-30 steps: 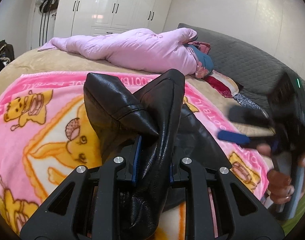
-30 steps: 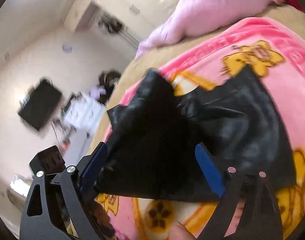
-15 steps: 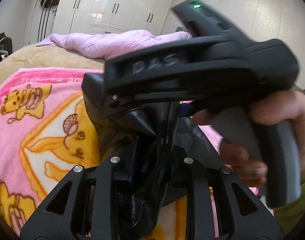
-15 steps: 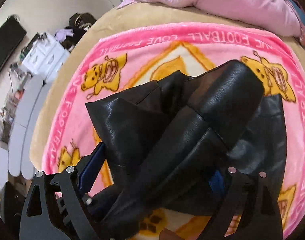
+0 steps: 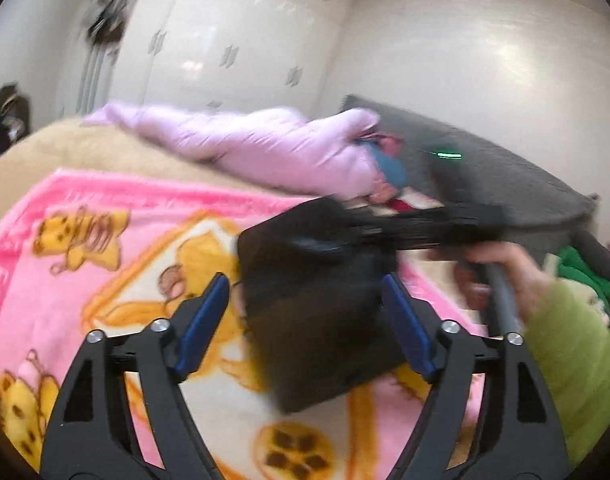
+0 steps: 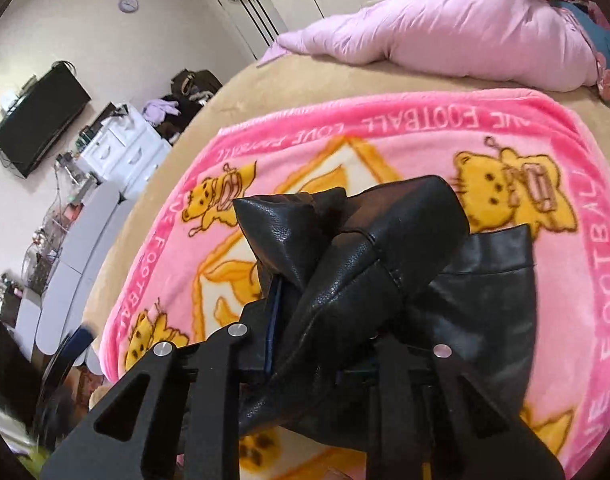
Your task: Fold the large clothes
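A black leather garment (image 6: 485, 300) lies partly bunched on a pink cartoon blanket (image 6: 385, 152). In the right wrist view my right gripper (image 6: 329, 312) is closing, and its pads press on a gathered fold of the garment, lifting it off the blanket. In the blurred left wrist view my left gripper (image 5: 305, 284) is opening, its blue pads (image 5: 201, 320) wide apart. The garment (image 5: 317, 328) hangs ahead between them, untouched by either pad. The right gripper's black body (image 5: 425, 228) holds that garment from the right, carried by a hand in a green sleeve (image 5: 577, 352).
A pink quilted duvet (image 6: 445, 28) lies across the far side of the tan bed (image 6: 345, 80), with a grey headboard cushion (image 5: 505, 176) beyond. White wardrobes (image 5: 225, 40) line the back wall. A TV (image 6: 37, 120) and drawers (image 6: 117, 148) stand left of the bed.
My left gripper let go of the leather fold, opened wide and drew back. My right gripper came over the same fold and shut on it.
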A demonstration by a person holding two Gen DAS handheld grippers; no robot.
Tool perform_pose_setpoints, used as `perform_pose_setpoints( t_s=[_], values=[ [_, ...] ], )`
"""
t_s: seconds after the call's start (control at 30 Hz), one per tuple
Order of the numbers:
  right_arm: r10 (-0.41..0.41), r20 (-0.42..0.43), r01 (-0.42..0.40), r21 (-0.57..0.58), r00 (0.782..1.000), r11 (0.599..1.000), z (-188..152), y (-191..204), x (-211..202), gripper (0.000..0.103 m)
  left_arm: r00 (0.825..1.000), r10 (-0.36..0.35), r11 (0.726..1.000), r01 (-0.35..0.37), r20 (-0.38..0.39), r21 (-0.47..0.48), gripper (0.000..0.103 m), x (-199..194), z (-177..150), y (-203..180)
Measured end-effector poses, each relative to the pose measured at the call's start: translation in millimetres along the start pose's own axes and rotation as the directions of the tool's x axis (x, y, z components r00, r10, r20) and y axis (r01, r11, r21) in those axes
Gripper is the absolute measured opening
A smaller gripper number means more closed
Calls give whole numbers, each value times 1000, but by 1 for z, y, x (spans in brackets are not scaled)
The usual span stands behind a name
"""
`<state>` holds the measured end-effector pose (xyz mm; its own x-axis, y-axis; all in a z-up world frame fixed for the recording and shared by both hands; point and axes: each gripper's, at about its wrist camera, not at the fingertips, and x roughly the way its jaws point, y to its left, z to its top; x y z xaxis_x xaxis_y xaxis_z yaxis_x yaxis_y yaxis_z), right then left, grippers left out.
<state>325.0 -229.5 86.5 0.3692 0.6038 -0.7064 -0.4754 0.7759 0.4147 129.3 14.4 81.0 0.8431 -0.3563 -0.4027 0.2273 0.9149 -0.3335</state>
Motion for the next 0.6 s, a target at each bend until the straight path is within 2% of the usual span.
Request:
perform_pose_setpoints(
  t_s=[0.07, 0.1, 0.2, 0.3, 0.33, 0.37, 0.4, 0.43, 0.5, 0.57, 0.6],
  values=[
    [23, 31, -23, 4, 999, 1000, -2, -16, -11, 18, 999, -3, 999, 1, -48, -48, 71, 27, -3, 13],
    [38, 50, -38, 15, 998, 999, -3, -26, -17, 18, 995, 11, 998, -18, -99, -66, 71, 50, -8, 18],
    [69, 88, -74, 52, 994, 996, -7, -52, -26, 19, 974, -10, 995, -13, -227, -100, 71, 101, -25, 16],
    [66, 107, -77, 102, 992, 992, -12, -80, -26, 22, 960, -16, 998, -2, -278, -62, 70, 128, -37, -11],
    [52, 105, -67, 142, 993, 988, -15, -96, -24, 24, 957, -14, 999, 2, -289, -39, 67, 134, -40, -19],
    [46, 101, -63, 174, 994, 983, -16, -107, -23, 32, 954, -26, 999, 18, -298, -29, 63, 138, -43, -28],
    [24, 82, -44, 245, 996, 969, -20, -128, -22, 48, 947, -48, 999, 43, -319, -23, 63, 144, -48, -36],
    [-6, 62, -12, 285, 998, 958, -24, -140, -22, 54, 940, -56, 998, 56, -336, -10, 63, 149, -51, -43],
    [-112, 56, 83, 380, 992, 921, -38, -168, -31, 57, 930, -41, 996, 65, -366, 54, 66, 159, -61, -59],
    [-190, 120, 126, 411, 974, 903, -50, -175, -48, 57, 927, -11, 992, 57, -374, 113, 72, 164, -71, -69],
    [-199, 182, 108, 416, 963, 903, -59, -174, -61, 57, 930, 10, 990, 43, -368, 136, 75, 165, -75, -74]
  ],
)
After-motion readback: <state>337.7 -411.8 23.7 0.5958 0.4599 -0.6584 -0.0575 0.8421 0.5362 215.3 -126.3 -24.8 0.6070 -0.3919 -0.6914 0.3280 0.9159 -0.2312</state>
